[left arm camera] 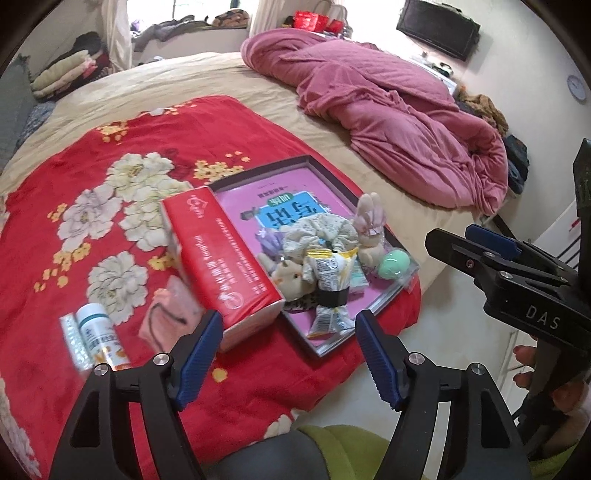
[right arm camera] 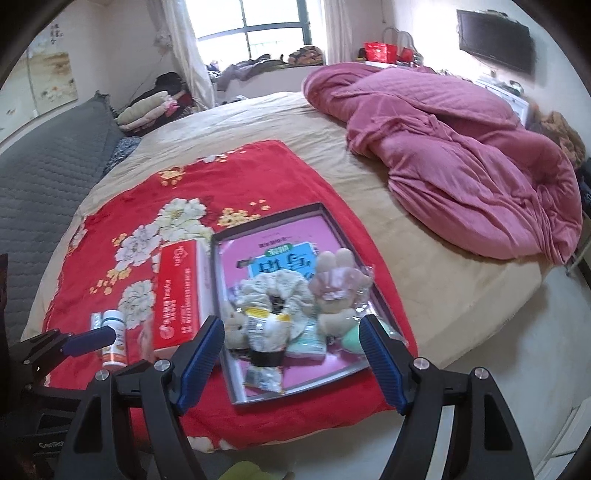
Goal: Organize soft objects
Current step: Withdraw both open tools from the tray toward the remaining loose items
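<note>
A red flowered blanket (right arm camera: 258, 177) lies spread over the beige bed (right arm camera: 424, 258), with a rumpled pink quilt (right arm camera: 461, 155) heaped at its far right. On the blanket sit a red box (left arm camera: 225, 258), a white bottle (left arm camera: 98, 332) and a blister strip (left arm camera: 75, 339) beside it. A TV (right arm camera: 495, 40) hangs on the wall, a window (right arm camera: 255, 26) glows behind, folded clothes (right arm camera: 147, 107) are stacked far left.

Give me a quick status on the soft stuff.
Left gripper and right gripper open, empty. Soft toys piled in tray. Pink pouch outside it, beside red box.
</note>
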### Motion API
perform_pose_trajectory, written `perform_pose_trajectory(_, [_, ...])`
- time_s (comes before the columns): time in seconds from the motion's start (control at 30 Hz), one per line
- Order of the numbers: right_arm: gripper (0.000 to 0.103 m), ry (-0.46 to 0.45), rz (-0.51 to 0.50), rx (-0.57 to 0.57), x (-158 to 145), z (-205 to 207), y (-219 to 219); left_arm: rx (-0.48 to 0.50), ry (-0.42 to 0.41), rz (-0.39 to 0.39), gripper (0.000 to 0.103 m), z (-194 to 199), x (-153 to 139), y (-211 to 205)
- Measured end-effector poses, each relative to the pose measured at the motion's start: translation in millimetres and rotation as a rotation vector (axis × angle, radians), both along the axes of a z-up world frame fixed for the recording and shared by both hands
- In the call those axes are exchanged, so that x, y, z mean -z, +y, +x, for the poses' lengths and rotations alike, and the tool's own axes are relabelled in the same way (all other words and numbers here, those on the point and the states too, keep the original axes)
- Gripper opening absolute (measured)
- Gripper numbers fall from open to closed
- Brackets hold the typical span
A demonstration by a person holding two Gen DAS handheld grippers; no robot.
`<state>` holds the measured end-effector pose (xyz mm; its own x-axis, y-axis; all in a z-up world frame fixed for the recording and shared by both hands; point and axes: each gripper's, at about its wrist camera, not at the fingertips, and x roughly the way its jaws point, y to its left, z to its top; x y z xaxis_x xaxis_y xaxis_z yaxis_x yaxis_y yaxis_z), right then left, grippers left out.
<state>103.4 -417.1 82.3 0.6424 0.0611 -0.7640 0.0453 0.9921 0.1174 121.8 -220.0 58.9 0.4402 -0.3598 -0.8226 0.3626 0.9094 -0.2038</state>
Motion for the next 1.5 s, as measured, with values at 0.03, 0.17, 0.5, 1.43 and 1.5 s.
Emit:
perform_pose_trajectory(0.03, [0.075,-0.007,-0.003,-0.012,-3,-2,6,-0.007,-0.005,-0.002,0.075,-2,-2,4])
perform_pose_trajectory(0.17, [0.075,-0.027,-0.015,-0.056,-15,-8,27,-0.050,-0.011,-0.020,0.076,-11,-7,29])
perform_pose_trajectory(0.5, [0.076,-0.035,-0.050,-0.203,-19,-13,101,-0.226,-0.002,-0.042,0.076,-32,-1,124])
perform_pose_trajectory(1.43, [0.076,0.257,0.243,-0.074,135,26,203,-0.475,0.163,-0.065,0.076,-11,94,260])
perform_pose_trajectory(1.5, [0.076,0.270,0.276,-0.065,143,32,203,-0.474,0.173,-0.070,0.076,-3,99,260])
